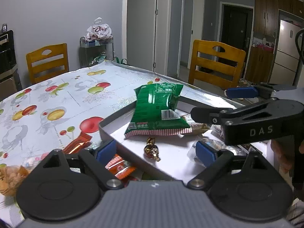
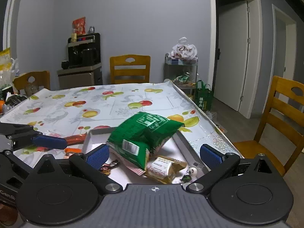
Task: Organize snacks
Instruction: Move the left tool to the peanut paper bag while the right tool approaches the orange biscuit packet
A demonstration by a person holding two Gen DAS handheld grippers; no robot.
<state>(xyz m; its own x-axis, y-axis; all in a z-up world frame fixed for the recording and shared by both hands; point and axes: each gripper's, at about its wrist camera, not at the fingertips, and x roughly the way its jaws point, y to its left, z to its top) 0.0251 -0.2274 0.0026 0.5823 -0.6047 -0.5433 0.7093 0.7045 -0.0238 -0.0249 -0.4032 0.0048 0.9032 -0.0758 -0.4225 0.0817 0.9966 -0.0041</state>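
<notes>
Left gripper (image 1: 155,151): jaws stand wide, nothing between the pads; its near-left pad hangs over the tray (image 1: 106,122) edge. Right gripper (image 2: 154,154): jaws equally wide, pads clear of the green snack bag (image 2: 141,138), which lies in the tray, tilted, its far end propped on the far rim and its near end resting on a gold-wrapped packet (image 2: 163,168).

Risks, as judged:
- The bag sits unevenly; a nudge from either pad could tip it over the far rim.
- A small wrapped candy (image 1: 152,150) lies near the left pads and could be swept out.
- Orange packets (image 1: 119,168) lie on the table left of the tray, not yet in it; reaching for them may catch the tray wall.
</notes>
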